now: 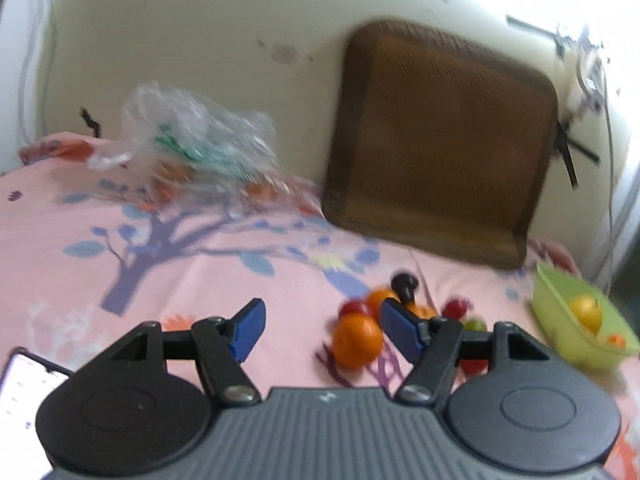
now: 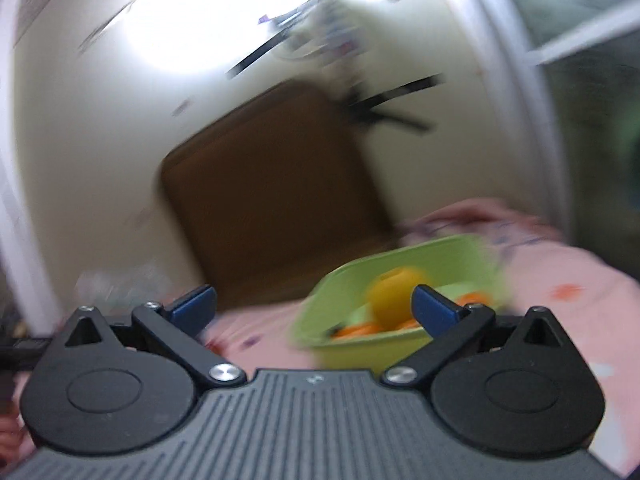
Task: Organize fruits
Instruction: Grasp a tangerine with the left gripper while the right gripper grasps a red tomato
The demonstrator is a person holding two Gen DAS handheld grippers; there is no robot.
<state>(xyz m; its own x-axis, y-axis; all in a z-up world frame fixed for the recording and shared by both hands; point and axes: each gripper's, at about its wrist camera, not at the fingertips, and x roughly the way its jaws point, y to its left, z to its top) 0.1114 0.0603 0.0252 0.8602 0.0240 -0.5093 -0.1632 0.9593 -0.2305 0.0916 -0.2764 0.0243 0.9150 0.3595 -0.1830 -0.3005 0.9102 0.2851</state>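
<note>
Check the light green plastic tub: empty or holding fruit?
Holding fruit: the light green plastic tub contains a yellow round fruit and orange pieces.

Both views were taken low over the bed, facing the wall. The green bowl (image 1: 552,300) (image 2: 460,252) and brown cushion (image 1: 436,140) (image 2: 272,192) were shared.

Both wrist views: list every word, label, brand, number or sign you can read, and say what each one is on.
No text can be read in either view.
Phone screen: faint marks, too blurred to read.
Left tongs: a small pale mark on the grey body, too small to make out.
Right tongs: a similar small mark, also unreadable.
Plastic bag: green print, blurred.
</note>
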